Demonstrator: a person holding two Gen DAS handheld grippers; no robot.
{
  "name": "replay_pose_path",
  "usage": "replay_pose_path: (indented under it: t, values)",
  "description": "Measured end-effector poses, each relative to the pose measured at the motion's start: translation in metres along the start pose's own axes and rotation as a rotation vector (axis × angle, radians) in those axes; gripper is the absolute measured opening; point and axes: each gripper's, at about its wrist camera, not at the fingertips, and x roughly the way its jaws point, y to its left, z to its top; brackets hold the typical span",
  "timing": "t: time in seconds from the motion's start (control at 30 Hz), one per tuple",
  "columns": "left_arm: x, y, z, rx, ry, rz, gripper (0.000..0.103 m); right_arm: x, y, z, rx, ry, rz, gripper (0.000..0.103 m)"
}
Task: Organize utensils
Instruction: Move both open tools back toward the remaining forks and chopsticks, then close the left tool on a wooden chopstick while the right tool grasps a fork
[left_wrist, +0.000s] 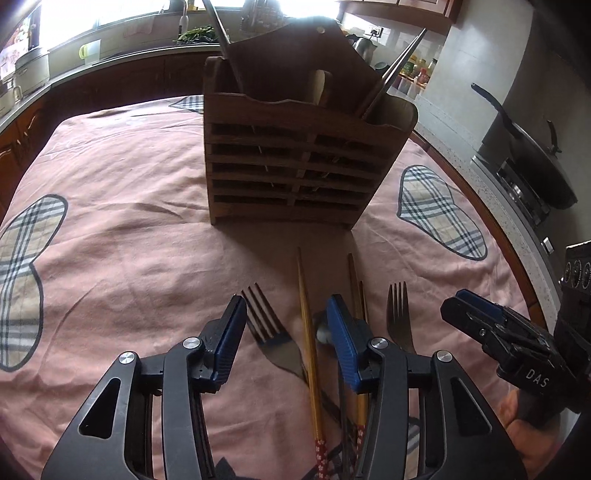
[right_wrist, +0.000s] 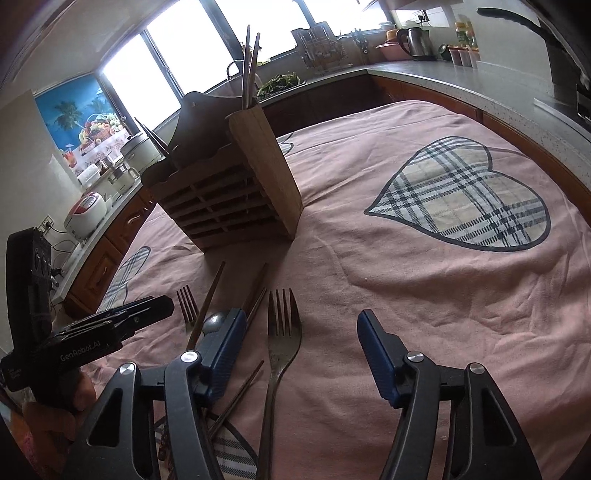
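- Much of both views is the pink tablecloth (left_wrist: 129, 258) with plaid hearts, spread over the table; every task item sits on it.
- At 12 o'clock in the left wrist view stands the slatted wooden utensil holder (left_wrist: 291, 173), upright, with chopsticks already poking out of its top compartments. In the right wrist view it sits toward 11 o'clock.
- Loose utensils lie in a row between the holder and the grippers: a fork (left_wrist: 267, 325), a pale chopstick (left_wrist: 308, 332), darker chopsticks (left_wrist: 356, 291) and a second fork (left_wrist: 399, 314), all pointing at the holder. A round spoon bowl (right_wrist: 216, 321) peeks out beside the chopsticks.
- Left gripper (left_wrist: 284, 332) hangs low at 6 o'clock, jaws wide apart, straddling the first fork and the pale chopstick, clamping nothing.
- Right gripper (right_wrist: 299, 343) is likewise spread and empty, with the second fork lying between its fingers.
- Judged step: picking up, with the sorting partly done.
- Next move, as I read it: drop one gripper until its pads flank a single handle, close on that piece alone, then lift and steer it into a compartment. The crowded chopsticks risk a double grab.
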Motion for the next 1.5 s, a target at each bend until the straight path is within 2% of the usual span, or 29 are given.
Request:
replay_pose_path:
  t: [0.17, 0.27, 0.4, 0.53, 0.57, 0.6, 0.63, 0.67, 0.83, 1.03, 1.1, 1.17, 1.27, 1.33, 1.4, 1.43, 1.47, 1.5]
  values:
    - [0.025, -0.005, 0.018, 0.041, 0.035, 0.007, 0.043, 0.012, 0.000, 0.008, -0.019, 0.033, 0.006, 0.058]
    - [0.037, -0.006, 0.023, 0.064, 0.064, 0.017, 0.038, 0.021, 0.003, 0.011, -0.047, 0.053, 0.004, 0.058]
    - [0.041, -0.005, 0.024, 0.093, 0.069, 0.016, 0.008, 0.036, 0.008, 0.014, -0.086, 0.093, -0.002, 0.055]
    - [0.037, -0.002, 0.023, 0.092, 0.062, -0.015, 0.000, 0.051, 0.015, 0.015, -0.128, 0.125, -0.005, 0.052]
    - [0.035, -0.002, 0.022, 0.091, 0.059, -0.026, 0.000, 0.052, 0.017, 0.015, -0.141, 0.124, -0.012, 0.048]
    - [0.032, -0.002, 0.022, 0.088, 0.052, -0.037, 0.000, 0.054, 0.018, 0.016, -0.147, 0.130, -0.011, 0.033]
    - [0.031, -0.005, 0.022, 0.087, 0.045, -0.043, 0.000, 0.053, 0.018, 0.016, -0.142, 0.131, 0.004, 0.024]
    - [0.027, -0.005, 0.021, 0.086, 0.038, -0.047, 0.000, 0.053, 0.018, 0.017, -0.139, 0.132, 0.000, 0.022]
    - [0.001, 0.002, 0.017, 0.048, -0.003, -0.088, 0.000, 0.040, 0.015, 0.016, -0.119, 0.102, -0.008, 0.021]
    - [-0.017, 0.001, 0.013, 0.048, -0.029, -0.080, 0.000, 0.013, 0.005, 0.019, -0.064, 0.042, 0.002, 0.020]
    - [-0.009, -0.003, 0.016, 0.054, -0.009, -0.056, 0.000, 0.008, 0.004, 0.020, -0.060, 0.031, -0.007, 0.002]
    - [0.003, -0.009, 0.019, 0.067, 0.009, -0.043, 0.001, 0.004, 0.001, 0.018, -0.047, 0.020, -0.016, 0.002]
    - [0.025, -0.016, 0.024, 0.099, 0.052, -0.006, 0.012, 0.003, -0.003, 0.015, -0.044, 0.026, -0.030, 0.002]
    - [0.039, -0.019, 0.027, 0.119, 0.088, 0.033, 0.045, 0.006, -0.007, 0.013, -0.034, 0.033, -0.032, 0.002]
    - [0.049, -0.024, 0.029, 0.154, 0.099, 0.056, 0.045, 0.007, -0.010, 0.011, -0.023, 0.037, -0.030, 0.002]
    - [0.053, -0.026, 0.029, 0.169, 0.108, 0.062, 0.041, 0.008, -0.012, 0.010, -0.016, 0.036, -0.025, 0.002]
    - [0.058, -0.028, 0.029, 0.179, 0.114, 0.060, 0.035, 0.008, -0.014, 0.010, -0.009, 0.036, -0.019, 0.002]
    - [0.061, -0.030, 0.028, 0.189, 0.120, 0.057, 0.017, 0.008, -0.016, 0.010, -0.004, 0.037, -0.015, 0.002]
